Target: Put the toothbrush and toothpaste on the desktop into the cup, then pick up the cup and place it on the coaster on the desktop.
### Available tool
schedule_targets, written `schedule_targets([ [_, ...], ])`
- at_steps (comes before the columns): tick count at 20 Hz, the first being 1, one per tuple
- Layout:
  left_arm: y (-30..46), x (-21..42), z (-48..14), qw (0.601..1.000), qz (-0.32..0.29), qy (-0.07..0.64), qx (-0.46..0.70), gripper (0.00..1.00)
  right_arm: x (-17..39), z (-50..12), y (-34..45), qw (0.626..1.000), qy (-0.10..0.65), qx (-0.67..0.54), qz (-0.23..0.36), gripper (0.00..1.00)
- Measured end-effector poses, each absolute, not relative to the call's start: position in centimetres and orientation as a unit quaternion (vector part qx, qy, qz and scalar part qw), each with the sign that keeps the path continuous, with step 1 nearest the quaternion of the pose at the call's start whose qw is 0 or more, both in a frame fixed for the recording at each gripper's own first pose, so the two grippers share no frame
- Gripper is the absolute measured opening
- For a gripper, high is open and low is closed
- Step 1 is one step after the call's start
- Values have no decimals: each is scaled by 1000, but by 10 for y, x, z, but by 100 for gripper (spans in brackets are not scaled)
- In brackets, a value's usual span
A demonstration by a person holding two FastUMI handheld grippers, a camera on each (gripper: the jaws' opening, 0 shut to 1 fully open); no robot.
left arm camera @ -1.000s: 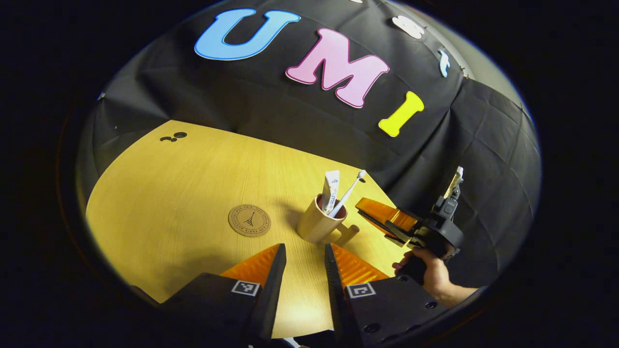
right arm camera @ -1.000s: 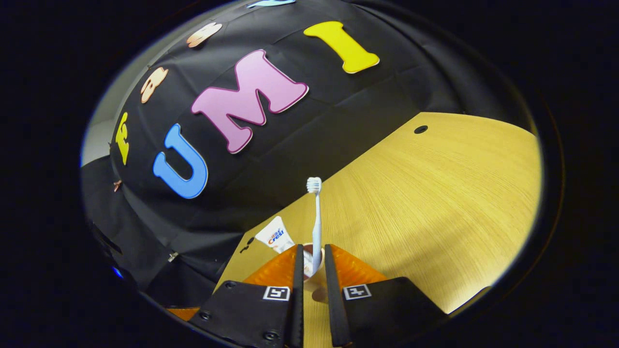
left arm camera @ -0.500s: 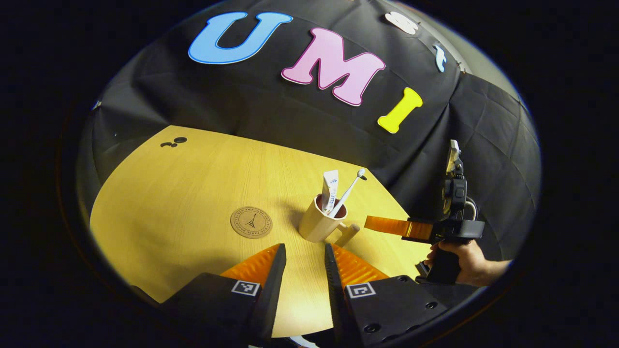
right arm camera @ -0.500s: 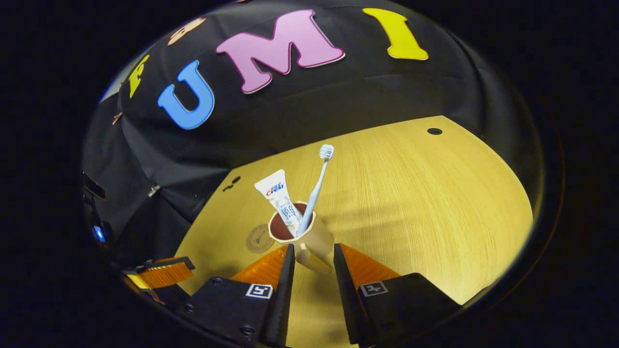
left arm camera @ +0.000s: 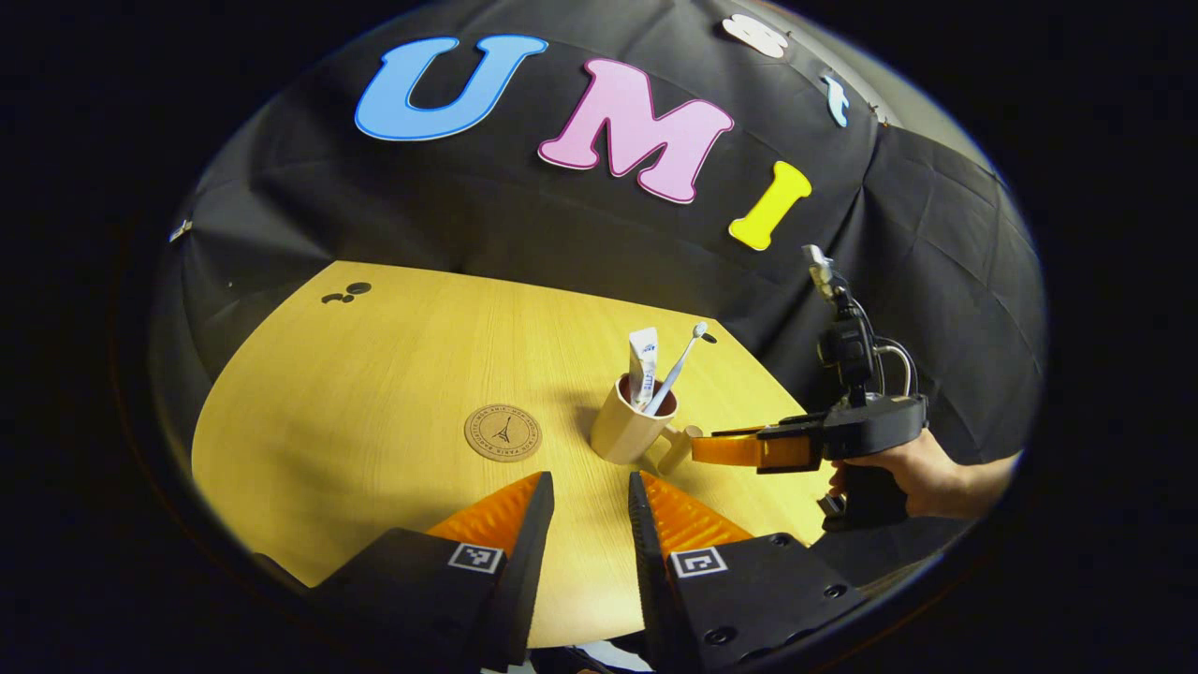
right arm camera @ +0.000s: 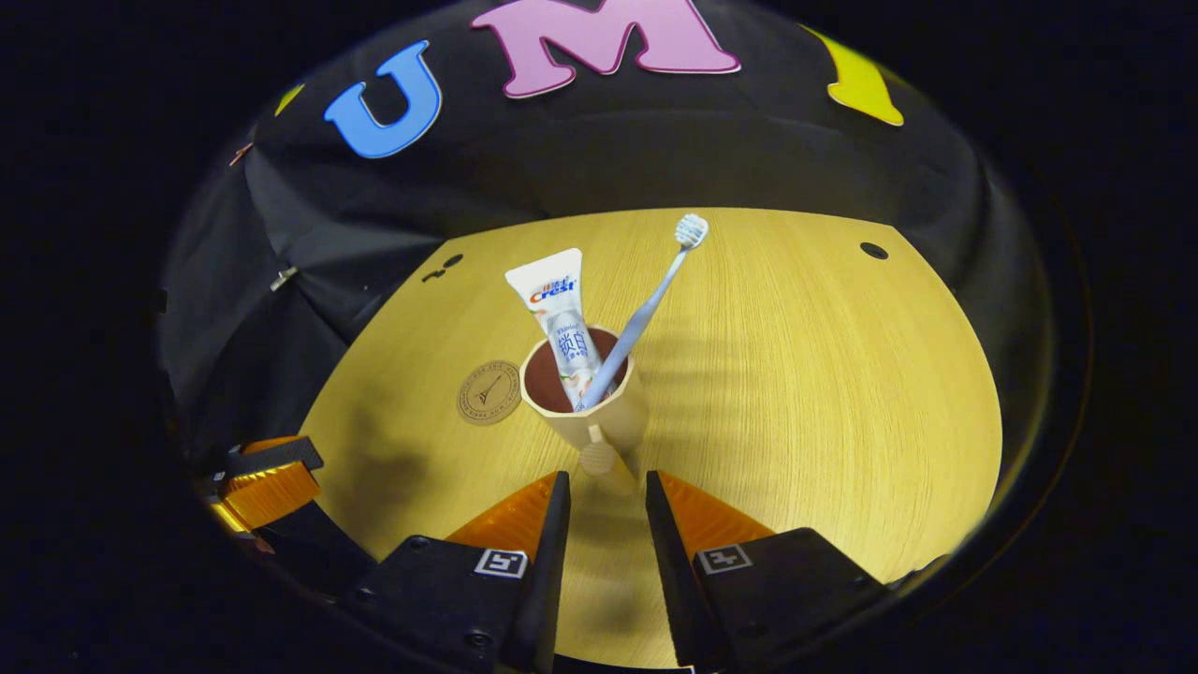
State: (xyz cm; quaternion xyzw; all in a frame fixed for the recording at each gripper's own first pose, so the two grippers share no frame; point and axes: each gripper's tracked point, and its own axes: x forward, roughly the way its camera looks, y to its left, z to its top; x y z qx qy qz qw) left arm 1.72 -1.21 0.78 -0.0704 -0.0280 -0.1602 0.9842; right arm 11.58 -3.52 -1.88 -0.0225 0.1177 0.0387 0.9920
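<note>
Matt wood-grain desktop, glossy plastic toothpaste, smooth matt cup.

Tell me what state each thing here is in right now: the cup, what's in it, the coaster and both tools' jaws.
Cup: upright on the table, beside the coaster, not on it.
Toothpaste: standing in the cup.
Toothbrush: leaning in the cup, bristles up.
Coaster: flat on the table, bare.
Right gripper: jaws open, lined up on the cup's handle, not gripping.
Left gripper: jaws open, holding nothing.
</note>
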Motion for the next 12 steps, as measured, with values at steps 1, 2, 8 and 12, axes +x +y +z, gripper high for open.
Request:
schedule_targets([
  [1, -10, 17, 7, 984, -159, -28, -70, 51, 120, -21, -35, 990, 130, -32, 37, 51],
  [2, -7, 17, 6, 985, -157, -27, -70, 51, 124, -22, -35, 989, 139, -42, 34, 51],
  [8, 11, 18, 2, 986, -143, -24, -86, 51, 155, -32, -32, 978, 191, -84, 26, 51],
  [12, 22, 22, -5, 987, -133, -19, -91, 51, 170, -45, -33, 967, 231, -107, 25, 50],
])
